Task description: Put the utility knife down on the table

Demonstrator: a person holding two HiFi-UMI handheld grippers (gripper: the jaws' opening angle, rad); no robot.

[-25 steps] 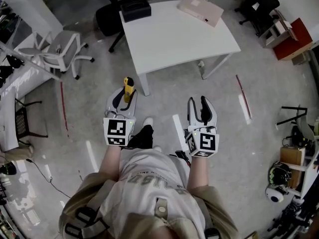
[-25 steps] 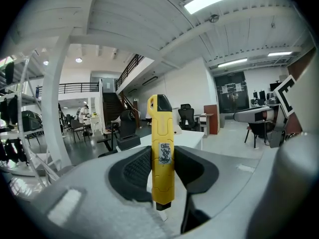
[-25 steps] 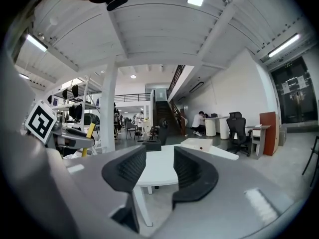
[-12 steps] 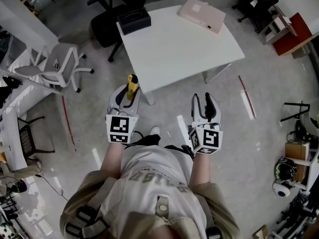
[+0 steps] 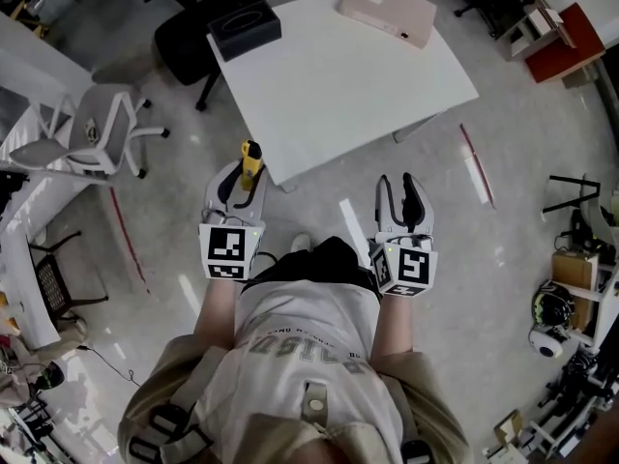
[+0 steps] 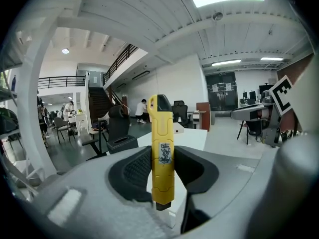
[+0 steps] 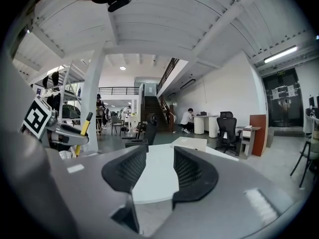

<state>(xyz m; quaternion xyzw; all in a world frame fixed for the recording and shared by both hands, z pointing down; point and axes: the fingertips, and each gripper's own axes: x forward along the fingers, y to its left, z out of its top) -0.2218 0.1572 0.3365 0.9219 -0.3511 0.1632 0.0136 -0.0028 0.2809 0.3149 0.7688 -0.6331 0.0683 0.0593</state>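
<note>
Yellow plastic marks the utility knife (image 6: 161, 148), which stands upright between the jaws of the left gripper (image 5: 240, 170). The jaws pinch its lower half, and its tip sticks out past the fingertips. The right gripper (image 5: 399, 184) has its jaws apart with nothing between them; only tabletop shows through the gap.

The step in hand looks like the carry. The knife is not yet over the white table (image 5: 368, 85), whose near edge lies just ahead of both grippers. The next move probably calls for bringing the left gripper forward over the bare top, lowering it until the knife is close to the surface, tipping it flat, then spreading the jaws.

The top is smooth and mostly bare. A black box (image 5: 244, 29) sits at the far corner ahead of the left gripper, and a flat beige box (image 5: 387, 10) lies at the far edge ahead of the right. Around the table are a pale polished floor (image 5: 164, 230) and a white office chair (image 5: 97, 129) off to the left gripper's outer side.
</note>
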